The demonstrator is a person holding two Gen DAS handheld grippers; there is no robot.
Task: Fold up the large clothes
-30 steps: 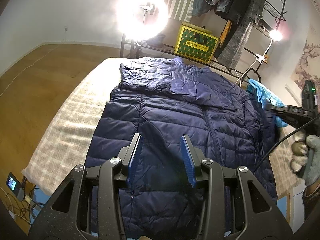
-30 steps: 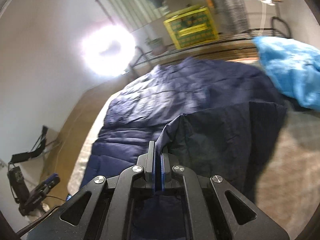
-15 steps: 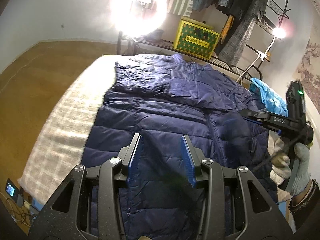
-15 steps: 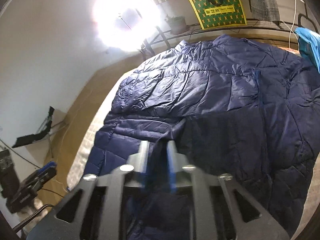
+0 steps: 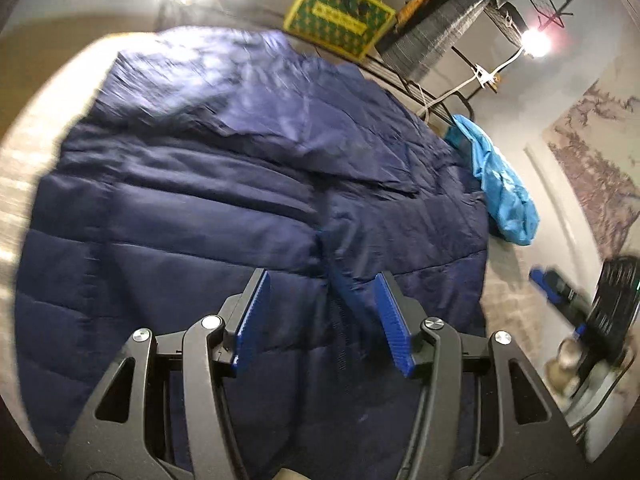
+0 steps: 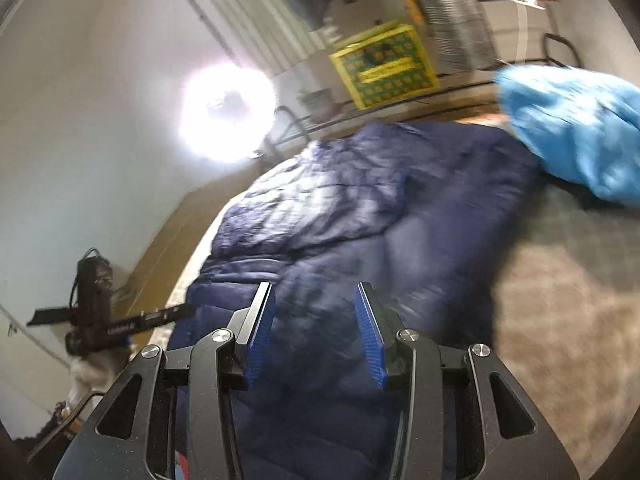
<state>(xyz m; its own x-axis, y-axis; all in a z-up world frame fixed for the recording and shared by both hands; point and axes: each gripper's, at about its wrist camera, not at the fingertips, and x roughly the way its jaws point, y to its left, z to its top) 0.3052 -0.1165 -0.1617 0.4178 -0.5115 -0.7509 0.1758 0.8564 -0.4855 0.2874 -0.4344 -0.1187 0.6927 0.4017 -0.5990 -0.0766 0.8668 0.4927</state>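
A large navy quilted jacket (image 5: 224,208) lies spread on the bed, with its right side folded over toward the middle; it also shows in the right wrist view (image 6: 360,216). My left gripper (image 5: 322,312) is open and empty just above the jacket's lower middle. My right gripper (image 6: 316,328) is open and empty above the jacket's right part. In the left wrist view the right gripper (image 5: 600,308) shows blurred at the right edge. In the right wrist view the left gripper (image 6: 96,316) shows at the left.
A light blue garment (image 5: 500,184) lies on the bed beside the jacket's right edge, also in the right wrist view (image 6: 572,132). The beige checked bed cover (image 6: 560,320) shows at the right. A yellow-green box (image 5: 340,16), a clothes rack and a bright ring light (image 6: 228,116) stand behind.
My right gripper opened and let go of the jacket flap, which now lies folded over. It then drew back to the right. My left gripper moved lower and closer over the jacket.
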